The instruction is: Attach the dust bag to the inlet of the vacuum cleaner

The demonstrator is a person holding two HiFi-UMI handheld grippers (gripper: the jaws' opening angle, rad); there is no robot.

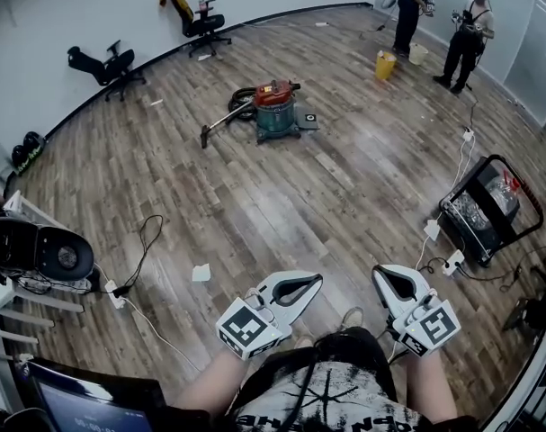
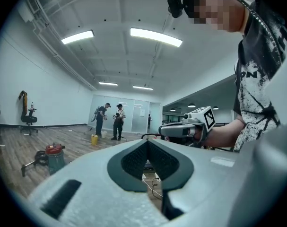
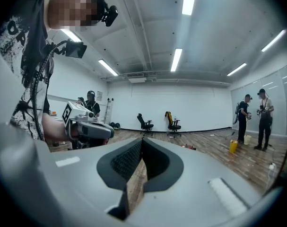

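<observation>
The vacuum cleaner, with a teal drum, a red top and a dark hose, stands far off on the wooden floor. It also shows small in the left gripper view. I cannot make out a dust bag. A small grey piece with a square marker lies right beside the vacuum. My left gripper and right gripper are held side by side close to my body. Both are shut with nothing between the jaws.
Two people stand at the back right beside a yellow bucket. Office chairs line the far wall. A black wire cart, power strips with cables and a white scrap are near me.
</observation>
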